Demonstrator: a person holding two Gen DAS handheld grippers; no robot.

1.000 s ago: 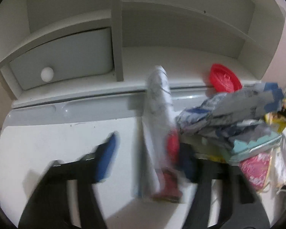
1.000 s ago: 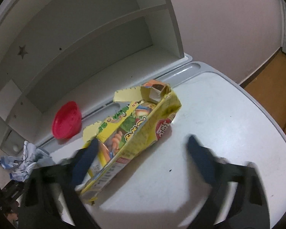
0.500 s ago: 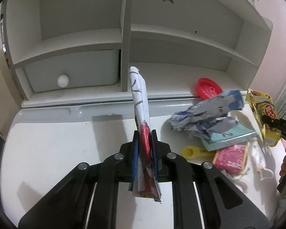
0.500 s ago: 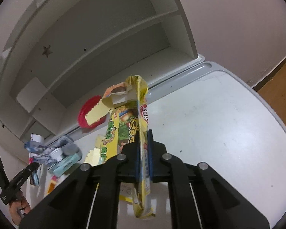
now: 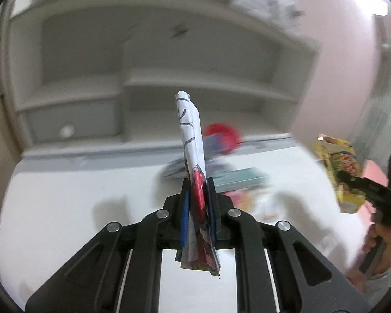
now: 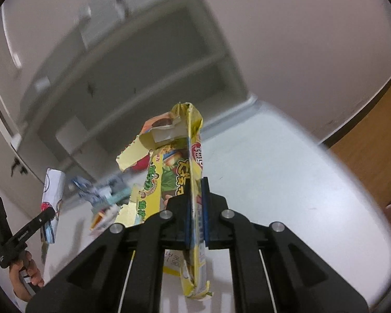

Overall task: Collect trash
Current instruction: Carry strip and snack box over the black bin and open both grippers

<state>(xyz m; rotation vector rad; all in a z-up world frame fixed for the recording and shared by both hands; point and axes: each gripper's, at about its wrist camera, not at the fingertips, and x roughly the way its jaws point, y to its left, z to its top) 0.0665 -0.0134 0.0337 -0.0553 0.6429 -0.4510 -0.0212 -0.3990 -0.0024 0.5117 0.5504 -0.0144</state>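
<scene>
While the left gripper (image 5: pixel 198 195) pinches a folded white-and-red wrapper (image 5: pixel 193 156), the right gripper (image 6: pixel 196 195) clamps a torn yellow snack box (image 6: pixel 190 156) (both raised off the white table (image 6: pixel 286 182)); beyond, blurred litter (image 5: pixel 237 180) lies before the shelf unit (image 5: pixel 156 60).

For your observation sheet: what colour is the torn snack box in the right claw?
Mainly yellow snack box, with green and red print; clearest in the right wrist view.

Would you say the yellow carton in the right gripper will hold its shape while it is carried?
Probably not rigidly: the yellow carton is squashed flat in the right gripper, so it is likely thin and light. Its torn flap hangs loose and may flop or snag.
</scene>
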